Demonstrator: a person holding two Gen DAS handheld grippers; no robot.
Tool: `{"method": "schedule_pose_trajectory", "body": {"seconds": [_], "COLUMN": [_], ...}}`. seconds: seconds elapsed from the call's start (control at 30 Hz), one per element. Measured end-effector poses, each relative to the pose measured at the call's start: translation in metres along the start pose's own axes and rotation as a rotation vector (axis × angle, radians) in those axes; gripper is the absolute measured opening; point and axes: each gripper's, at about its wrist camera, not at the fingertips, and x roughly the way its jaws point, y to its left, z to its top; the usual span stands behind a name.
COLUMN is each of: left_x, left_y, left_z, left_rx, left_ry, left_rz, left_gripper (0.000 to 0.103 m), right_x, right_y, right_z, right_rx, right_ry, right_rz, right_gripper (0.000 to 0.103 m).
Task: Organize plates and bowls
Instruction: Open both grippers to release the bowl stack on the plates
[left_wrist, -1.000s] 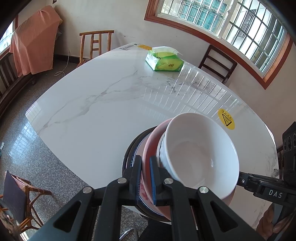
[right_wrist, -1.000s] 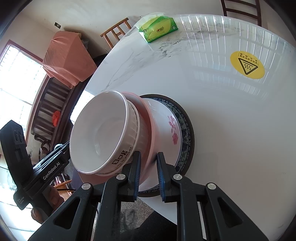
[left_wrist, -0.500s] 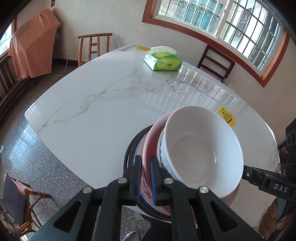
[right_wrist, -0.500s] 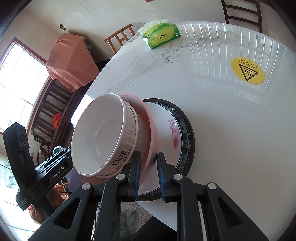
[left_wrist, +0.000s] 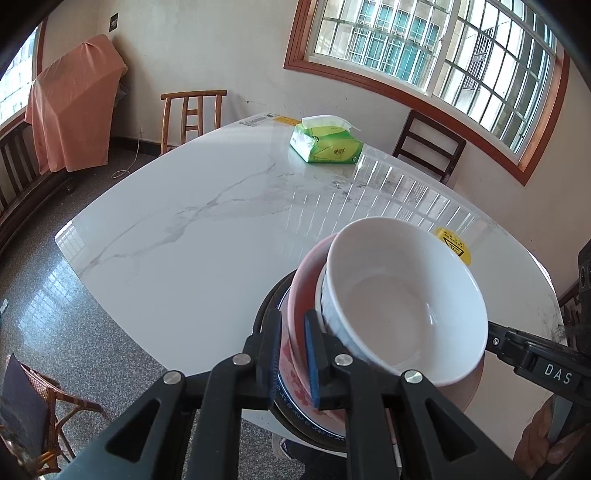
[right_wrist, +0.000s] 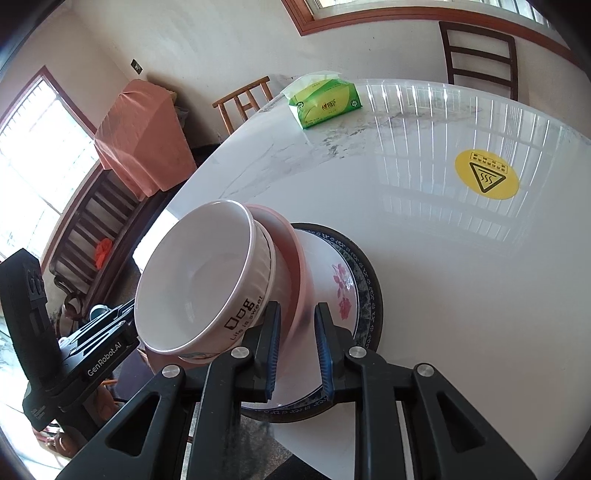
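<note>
A stack of dishes hangs over the near edge of the white marble table (left_wrist: 207, 236). A white bowl (left_wrist: 402, 299) sits in a pink plate (left_wrist: 301, 280), above a flowered plate with a blue rim and a dark plate (right_wrist: 369, 280). My left gripper (left_wrist: 291, 350) is shut on the stack's rim from one side. My right gripper (right_wrist: 297, 347) is shut on the opposite rim, jaws around the pink plate (right_wrist: 291, 258) and the flowered plate (right_wrist: 340, 280). The white bowl (right_wrist: 199, 273) carries black lettering and tilts. Each gripper shows in the other's view.
A green tissue pack (left_wrist: 325, 144) lies at the far side of the table. A yellow warning sticker (right_wrist: 485, 177) is on the tabletop. Wooden chairs (left_wrist: 192, 114) stand around the table. A bench with an orange cloth (left_wrist: 74, 107) is by the wall.
Both grippers have lifted and tilted the stack slightly; the views show more of the far wall and window. The grips are unchanged.
</note>
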Motion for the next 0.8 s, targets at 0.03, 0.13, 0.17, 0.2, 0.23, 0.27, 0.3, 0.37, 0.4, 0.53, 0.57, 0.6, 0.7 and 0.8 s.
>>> {"method": "schedule_pose_trajectory", "body": {"seconds": [0.03, 0.13, 0.17, 0.2, 0.23, 0.27, 0.3, 0.37, 0.4, 0.53, 0.57, 0.6, 0.7, 0.8], "left_x": [-0.001, -0.002, -0.003, -0.003, -0.003, -0.003, -0.003, -0.004, -0.004, -0.007, -0.008, -0.009, -0.012, -0.019], "left_y": [0.000, 0.002, 0.003, 0.003, 0.004, 0.005, 0.006, 0.005, 0.005, 0.006, 0.006, 0.007, 0.008, 0.006], "left_z": [-0.001, -0.005, -0.006, -0.006, -0.007, -0.008, -0.009, -0.011, -0.012, -0.020, -0.022, -0.024, -0.030, -0.039], "left_rx": [-0.002, -0.008, -0.009, -0.009, -0.013, -0.017, -0.020, -0.018, -0.015, -0.001, 0.001, 0.000, -0.003, 0.020], "left_ry": [-0.009, -0.038, -0.049, -0.058, -0.068, -0.079, -0.090, -0.115, -0.130, -0.192, -0.204, -0.216, -0.253, -0.309], "left_rz": [0.003, 0.019, 0.024, 0.023, 0.018, 0.014, 0.013, 0.024, 0.032, 0.068, 0.067, 0.068, 0.071, 0.090], "left_gripper": [0.016, 0.025, 0.027, 0.028, 0.029, 0.029, 0.029, 0.031, 0.033, 0.044, 0.044, 0.045, 0.052, 0.055], "right_x": [-0.001, -0.002, -0.002, -0.003, -0.003, -0.003, -0.003, -0.005, -0.006, -0.017, -0.021, -0.024, -0.033, -0.044], "right_y": [0.000, 0.001, 0.001, 0.000, 0.000, -0.001, -0.003, -0.004, -0.003, 0.000, 0.002, 0.004, 0.008, 0.019], "right_z": [-0.001, -0.003, -0.004, -0.004, -0.004, -0.005, -0.005, -0.008, -0.010, -0.017, -0.019, -0.021, -0.026, -0.038], "right_rx": [-0.009, -0.022, -0.024, -0.025, -0.024, -0.019, -0.012, -0.007, -0.010, -0.026, -0.034, -0.042, -0.048, -0.083], "right_ry": [-0.013, -0.053, -0.064, -0.074, -0.084, -0.092, -0.101, -0.125, -0.144, -0.237, -0.265, -0.286, -0.337, -0.405], "right_rz": [-0.011, -0.037, -0.042, -0.048, -0.052, -0.053, -0.054, -0.062, -0.066, -0.076, -0.085, -0.088, -0.057, -0.045], "right_gripper": [0.023, 0.027, 0.027, 0.029, 0.031, 0.032, 0.034, 0.037, 0.039, 0.049, 0.051, 0.053, 0.067, 0.072]}}
